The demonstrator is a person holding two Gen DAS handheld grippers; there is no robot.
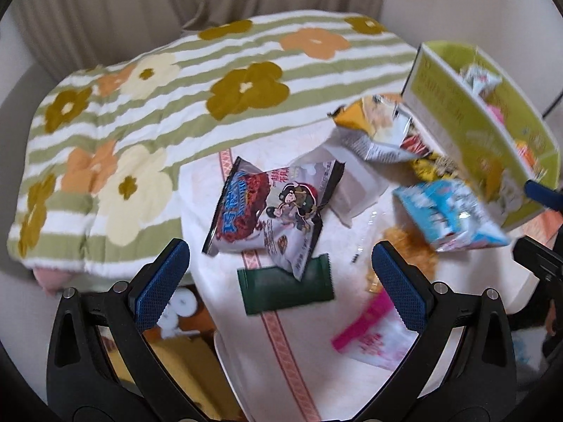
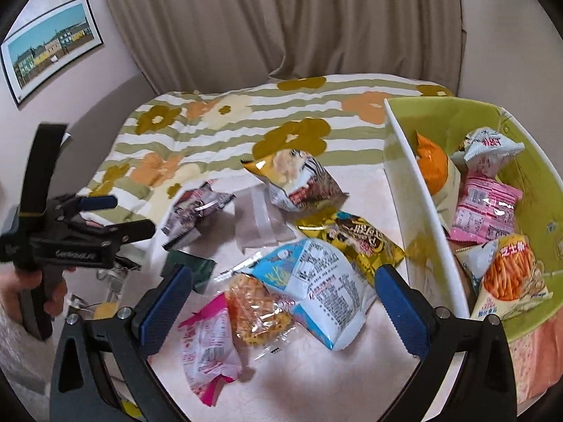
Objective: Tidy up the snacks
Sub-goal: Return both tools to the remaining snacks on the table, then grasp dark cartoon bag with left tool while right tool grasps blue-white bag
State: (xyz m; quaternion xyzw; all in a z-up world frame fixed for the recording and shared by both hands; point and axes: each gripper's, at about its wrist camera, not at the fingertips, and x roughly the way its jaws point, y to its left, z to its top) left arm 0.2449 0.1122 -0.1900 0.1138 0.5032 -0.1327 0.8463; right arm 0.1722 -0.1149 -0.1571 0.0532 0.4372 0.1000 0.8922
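Note:
Loose snack packets lie on a pale table. My left gripper is open above a dark green packet and a grey cartoon-print bag. My right gripper is open, straddling a blue-and-white bag; a waffle snack and a pink-and-white packet lie beside it. A yellow-black bag and an orange-grey bag lie further back. The green bin at the right holds several packets. In the right wrist view the left gripper is at the far left, held by a hand.
A flowered, green-striped blanket covers the far side of the table, with beige curtains behind. A framed picture hangs on the left wall. A clear empty wrapper lies mid-table. Beyond the table's left edge sit floor items.

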